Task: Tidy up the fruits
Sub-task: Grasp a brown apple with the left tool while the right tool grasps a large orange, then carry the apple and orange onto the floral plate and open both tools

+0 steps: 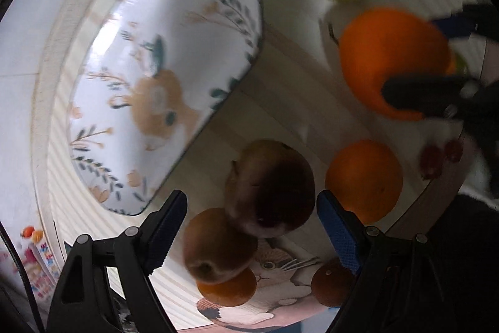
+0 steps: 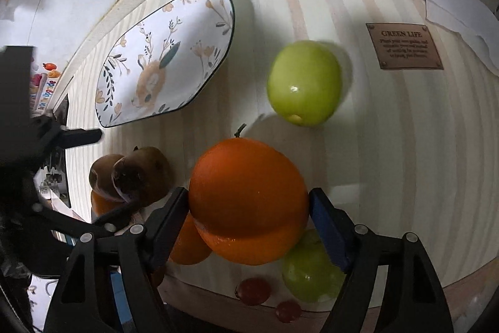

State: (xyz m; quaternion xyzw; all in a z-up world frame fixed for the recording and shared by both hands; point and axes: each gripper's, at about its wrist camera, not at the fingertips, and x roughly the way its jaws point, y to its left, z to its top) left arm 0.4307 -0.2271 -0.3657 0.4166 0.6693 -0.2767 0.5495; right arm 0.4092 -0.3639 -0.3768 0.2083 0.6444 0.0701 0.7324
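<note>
The striped worktop carries a flowered plate, bare, at its far left. The right claw pinches a large orange, pads pressed to both sides. The left claw is spread around a brown pear, apparently not touching it. A green apple lies just beyond the orange.

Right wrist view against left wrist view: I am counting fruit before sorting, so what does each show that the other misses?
Only the right wrist view shows the brown plaque, white paper and a second green apple below the orange. Only the left shows the cat picture and a small orange beside it. Both share the floral plate, big orange, green apple, brown fruits and red grapes.
</note>
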